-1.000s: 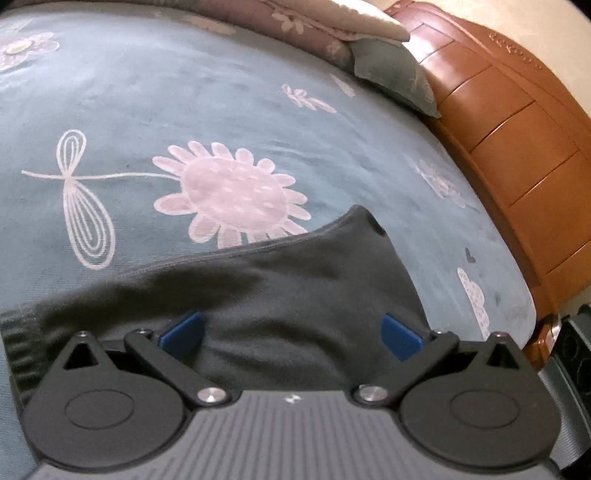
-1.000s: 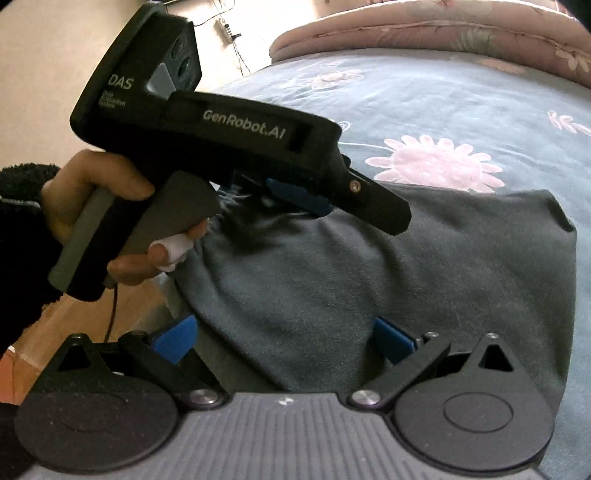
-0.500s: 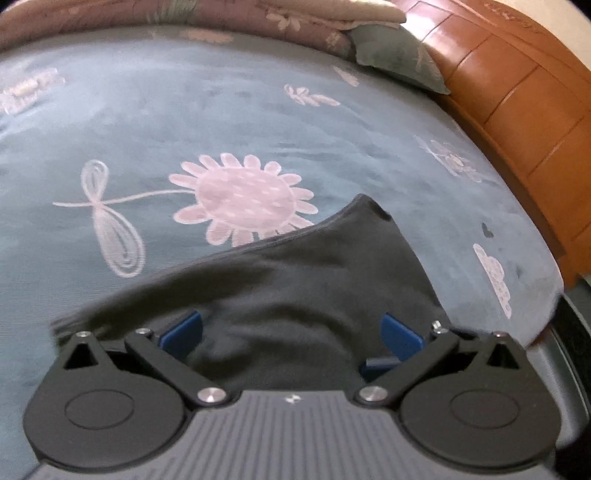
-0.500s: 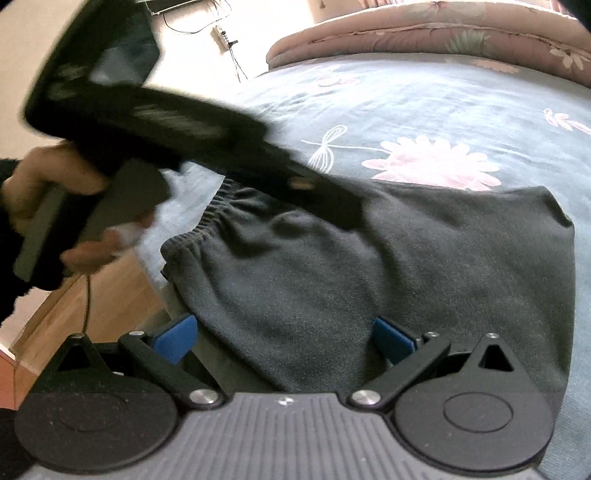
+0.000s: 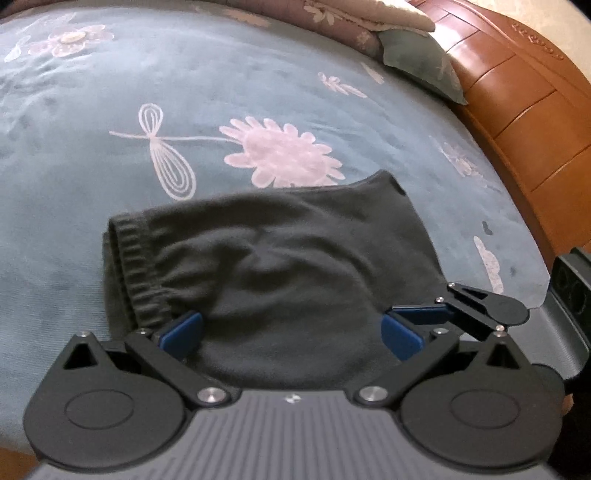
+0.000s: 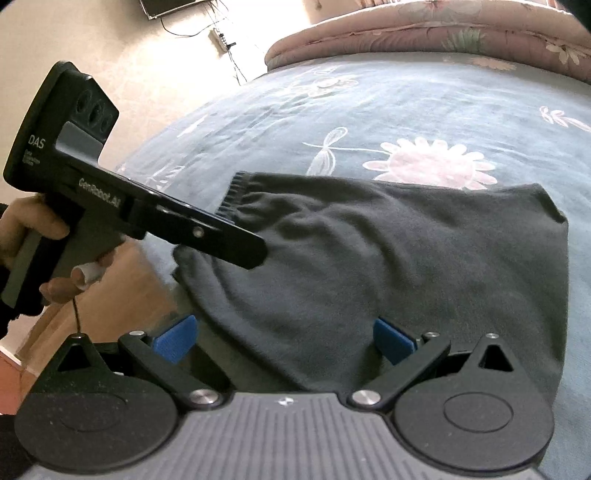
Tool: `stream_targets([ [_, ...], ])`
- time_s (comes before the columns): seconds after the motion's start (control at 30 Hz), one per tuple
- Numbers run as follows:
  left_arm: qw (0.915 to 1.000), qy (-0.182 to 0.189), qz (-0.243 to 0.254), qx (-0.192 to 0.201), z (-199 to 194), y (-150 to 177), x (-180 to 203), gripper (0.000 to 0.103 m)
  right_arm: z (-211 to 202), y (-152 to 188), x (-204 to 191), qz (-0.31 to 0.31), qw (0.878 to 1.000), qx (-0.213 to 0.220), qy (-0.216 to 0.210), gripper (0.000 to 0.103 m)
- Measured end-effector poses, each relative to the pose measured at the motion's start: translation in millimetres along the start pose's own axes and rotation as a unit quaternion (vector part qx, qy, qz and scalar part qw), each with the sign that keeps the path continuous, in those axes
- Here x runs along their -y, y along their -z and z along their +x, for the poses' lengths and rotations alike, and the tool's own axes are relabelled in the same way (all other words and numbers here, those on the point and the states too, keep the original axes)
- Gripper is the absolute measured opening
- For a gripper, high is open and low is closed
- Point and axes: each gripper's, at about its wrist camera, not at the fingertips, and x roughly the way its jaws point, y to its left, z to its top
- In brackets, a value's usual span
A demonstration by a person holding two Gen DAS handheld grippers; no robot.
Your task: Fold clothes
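Cloth first: a dark grey, soft knit garment [image 5: 295, 266] with a ribbed elastic band lies folded on the blue-grey bedspread [image 5: 110, 166] printed with pale pink flowers and a white dragonfly outline, close to the near edge of the bed. In the left wrist view its long axis runs left to right across the bed, with the ribbed band [image 5: 129, 266] at the left end and a pointed corner reaching up and right toward the orange-brown wooden headboard [image 5: 524, 122]. In the right wrist view the same garment [image 6: 406, 266] spreads from the ribbed band at upper left to a squared corner at the right.

The left hand-held gripper [image 5: 291, 330] has its blue-padded fingers spread wide, holding nothing, one at either side of the garment's near edge; seen from the right wrist camera [image 6: 236, 247], its black body reaches over the band end of the cloth, held in a person's hand [image 6: 40, 240]. White lettering on that body reads "DAS" and "GenRobot.AI". The right hand-held gripper [image 6: 284, 341] is likewise spread apart and empty, its blue pads flanking the garment's near hem. A pink floral quilt [image 6: 443, 33] is bunched at the far side of the bed.
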Motion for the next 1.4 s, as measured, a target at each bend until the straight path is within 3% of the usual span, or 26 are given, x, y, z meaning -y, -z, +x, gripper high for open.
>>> stream_targets([
  [0.2, 0.9998, 0.015, -0.009, -0.009, -7, 14, -1, 0.102, -6, 5, -3, 0.001, 1.0, -0.003, -0.02, 0.103],
  [0.33, 0.9995, 0.014, -0.023, -0.016, -1, 21, -5, 0.102, -2, 16, 2, 0.015, 1.0, -0.023, -0.004, 0.103],
  [0.43, 0.9998, 0.017, -0.009, 0.0, -12, 18, 4, 0.102, -25, 16, 3, 0.014, 1.0, -0.001, -0.008, 0.103],
  [0.53, 0.9996, 0.024, 0.005, 0.013, -20, 15, 11, 0.102, -48, 20, 12, 0.021, 0.999, 0.022, 0.022, 0.103],
  [0.63, 0.9996, 0.024, -0.003, 0.012, -14, 20, 6, 0.102, -56, 33, 36, 0.057, 0.996, 0.023, 0.057, 0.103],
  [0.73, 0.9992, 0.017, -0.035, 0.001, 2, 25, -9, 0.102, -53, 49, 58, 0.109, 0.993, 0.02, 0.042, 0.103],
  [0.93, 0.9974, 0.025, -0.028, 0.062, -32, 16, -11, 0.102, -77, 41, 73, 0.146, 0.988, 0.052, 0.028, 0.103],
  [1.07, 0.9922, 0.024, -0.08, 0.092, -50, 10, -43, 0.102, -86, 47, 97, 0.201, 0.977, 0.067, 0.029, 0.103],
  [1.23, 0.9793, 0.041, -0.184, 0.074, -39, 20, -93, 0.102, -84, 57, 109, 0.228, 0.971, 0.066, 0.042, 0.103],
  [1.4, 0.9663, 0.078, -0.239, 0.055, -20, 31, -115, 0.102, -79, 60, 116, 0.25, 0.966, 0.066, 0.017, 0.103],
])
